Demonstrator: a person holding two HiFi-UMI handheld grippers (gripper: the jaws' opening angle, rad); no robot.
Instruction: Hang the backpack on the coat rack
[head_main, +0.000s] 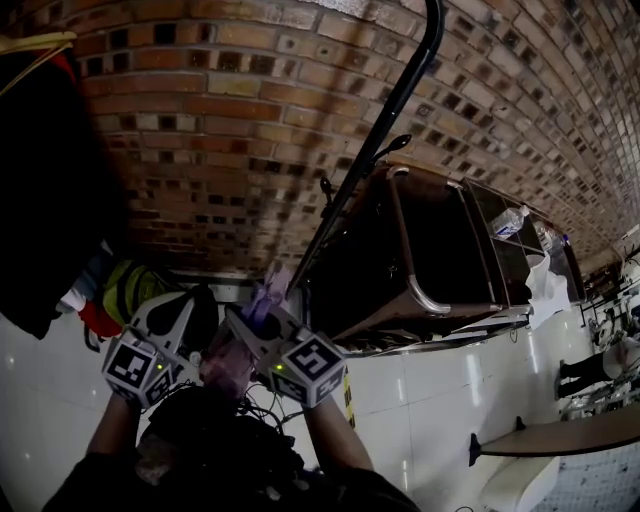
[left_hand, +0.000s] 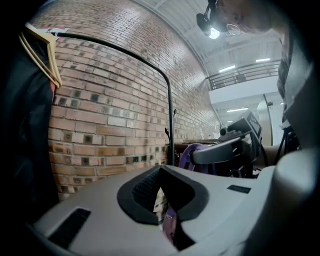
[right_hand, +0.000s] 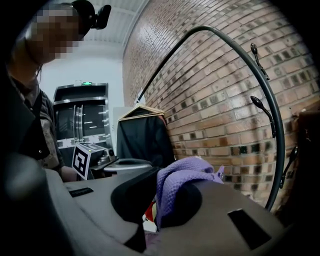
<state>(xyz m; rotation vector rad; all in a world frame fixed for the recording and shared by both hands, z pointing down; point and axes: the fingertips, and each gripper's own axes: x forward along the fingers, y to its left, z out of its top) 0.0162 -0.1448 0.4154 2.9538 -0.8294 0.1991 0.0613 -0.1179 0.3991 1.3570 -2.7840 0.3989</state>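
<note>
A lilac backpack (head_main: 232, 365) hangs low between both grippers, in front of a brick wall. My left gripper (head_main: 192, 316) is shut on a thin purple strap (left_hand: 170, 223) with a small label. My right gripper (head_main: 253, 318) is shut on a knitted purple handle (right_hand: 182, 172) that bulges over its jaws. In the left gripper view, that handle (left_hand: 192, 152) shows as a loop in the right gripper. The black coat rack pole (head_main: 385, 120) rises just beyond the grippers, with small hooks (right_hand: 262, 105) along it. Most of the bag is hidden under the grippers.
A black garment on a wooden hanger (head_main: 40, 180) hangs at the left. Below it lies a yellow-green item (head_main: 135, 285). A brown cabinet (head_main: 430, 250) stands right of the pole. A shelf with a bottle (head_main: 508, 222) is further right. The floor (head_main: 420, 400) is white tile.
</note>
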